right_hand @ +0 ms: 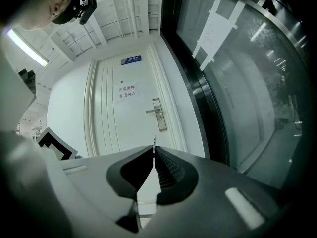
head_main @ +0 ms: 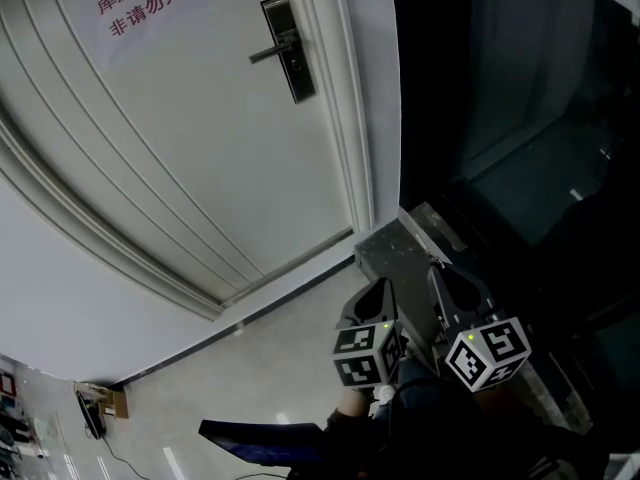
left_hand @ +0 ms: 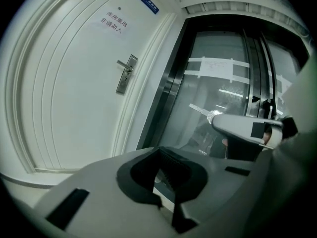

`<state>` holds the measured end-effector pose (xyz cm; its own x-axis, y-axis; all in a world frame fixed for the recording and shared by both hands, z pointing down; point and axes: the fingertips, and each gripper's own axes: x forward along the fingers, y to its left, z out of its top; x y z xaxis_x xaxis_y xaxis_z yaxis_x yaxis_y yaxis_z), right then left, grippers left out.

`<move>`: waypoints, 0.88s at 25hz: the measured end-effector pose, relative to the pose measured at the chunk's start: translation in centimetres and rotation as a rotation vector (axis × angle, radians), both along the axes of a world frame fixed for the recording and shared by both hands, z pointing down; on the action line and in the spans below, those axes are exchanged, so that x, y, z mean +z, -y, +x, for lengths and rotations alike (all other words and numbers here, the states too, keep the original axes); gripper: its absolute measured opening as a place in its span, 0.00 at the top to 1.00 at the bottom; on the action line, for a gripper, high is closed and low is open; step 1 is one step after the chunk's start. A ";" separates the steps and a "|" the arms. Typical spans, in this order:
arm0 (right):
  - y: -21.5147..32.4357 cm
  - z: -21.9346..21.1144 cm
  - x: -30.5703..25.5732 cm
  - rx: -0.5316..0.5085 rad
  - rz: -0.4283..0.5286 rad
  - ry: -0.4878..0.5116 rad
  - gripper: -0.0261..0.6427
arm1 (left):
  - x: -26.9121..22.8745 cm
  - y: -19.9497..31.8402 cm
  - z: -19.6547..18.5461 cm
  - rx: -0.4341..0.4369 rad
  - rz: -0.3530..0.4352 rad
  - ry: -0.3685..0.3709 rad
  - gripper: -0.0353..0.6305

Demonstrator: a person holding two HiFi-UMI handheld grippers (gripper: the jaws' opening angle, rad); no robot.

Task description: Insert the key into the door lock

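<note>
Silver key (right_hand: 154, 141) is pinched in the right gripper (right_hand: 154, 149); the left gripper (left_hand: 161, 151) is closed on nothing. The key should be lined up straight with the far-off door lock (right_hand: 157, 114).

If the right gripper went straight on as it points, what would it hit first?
Probably the white door, just below the lock plate; the key held in the right gripper would touch first. Depth is unclear.

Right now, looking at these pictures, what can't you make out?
- Keyhole: too small on the lock plate in every view.
- Key: right gripper view shows only its tip; the right gripper's shut jaws hide the rest.
- Door notice: cut off by the head view's top edge.
</note>
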<state>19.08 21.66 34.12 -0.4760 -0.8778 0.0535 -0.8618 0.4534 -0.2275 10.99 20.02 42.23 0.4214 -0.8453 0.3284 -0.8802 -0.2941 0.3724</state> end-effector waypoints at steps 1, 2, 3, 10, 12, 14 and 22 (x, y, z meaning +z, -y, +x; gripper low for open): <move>0.6 -0.3 0.0 -0.005 -0.002 0.000 0.94 | 0.1 0.5 -0.2 -0.004 -0.004 -0.003 0.95; 1.3 -0.6 0.0 -0.010 -0.004 0.001 0.94 | 0.2 1.0 -0.4 -0.007 -0.007 -0.005 0.95; 2.0 -0.8 0.1 -0.016 -0.004 0.000 0.94 | 0.3 1.6 -0.6 -0.011 -0.007 -0.005 0.95; 9.5 -3.3 0.7 -0.058 0.000 0.001 0.94 | 0.5 8.3 -3.1 -0.057 0.002 0.011 0.95; 12.2 -4.2 0.3 -0.072 0.020 -0.014 0.94 | 0.0 11.0 -3.9 -0.072 0.016 0.022 0.95; 15.0 -5.1 0.1 -0.091 0.033 -0.023 0.94 | -0.3 13.5 -4.4 -0.084 0.021 0.027 0.95; 23.6 -7.2 -0.4 -0.146 0.039 -0.042 0.94 | -1.4 21.4 -5.3 -0.121 0.038 0.019 0.95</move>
